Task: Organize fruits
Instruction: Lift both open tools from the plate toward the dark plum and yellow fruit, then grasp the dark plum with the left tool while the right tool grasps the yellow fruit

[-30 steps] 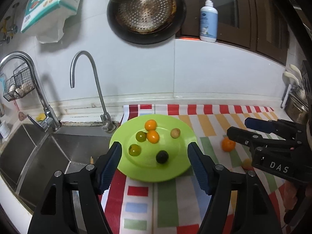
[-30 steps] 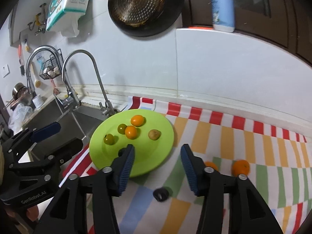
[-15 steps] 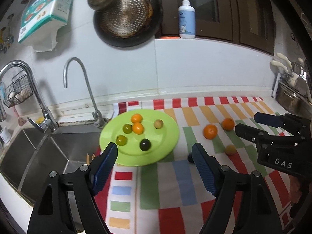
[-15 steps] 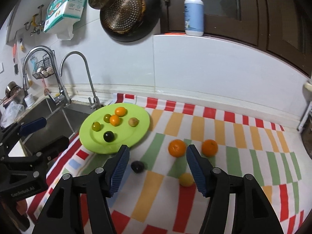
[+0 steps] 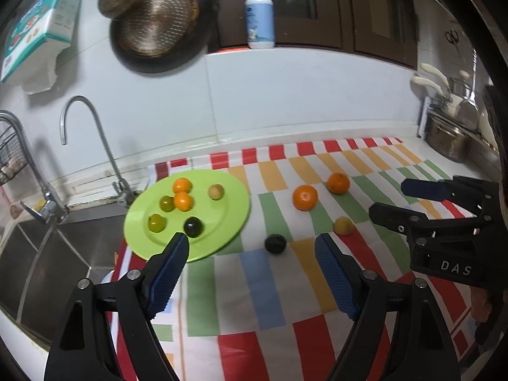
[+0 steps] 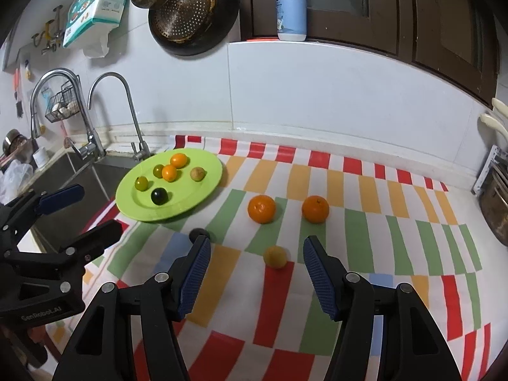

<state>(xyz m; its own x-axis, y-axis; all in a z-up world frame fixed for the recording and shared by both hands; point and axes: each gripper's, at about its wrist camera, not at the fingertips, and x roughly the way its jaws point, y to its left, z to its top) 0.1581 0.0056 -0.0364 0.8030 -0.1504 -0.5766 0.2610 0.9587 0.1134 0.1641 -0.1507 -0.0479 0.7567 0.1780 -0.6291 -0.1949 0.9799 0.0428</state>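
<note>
A lime green plate (image 5: 228, 216) (image 6: 206, 171) lies on the striped cloth beside the sink and holds several small fruits, orange, green, tan and one dark (image 5: 192, 227). On the cloth lie two oranges (image 6: 261, 208) (image 6: 315, 209), a small yellow fruit (image 6: 275, 256) and a dark fruit (image 5: 275, 243) (image 6: 198, 233). My left gripper (image 5: 252, 247) is open and empty, raised short of the dark fruit. My right gripper (image 6: 256, 247) is open and empty, the yellow fruit just beyond its fingertips.
A steel sink (image 5: 41, 254) with two taps (image 5: 95, 146) lies left of the plate. A pot and utensils (image 5: 447, 139) stand at the far right. A pan and strainer (image 6: 190, 9) hang on the wall, and a soap bottle (image 6: 290, 9) stands on the ledge.
Both grippers have pulled back and up from the plate, so the loose fruits on the cloth came into view. Both stayed open. No fruit moved.
</note>
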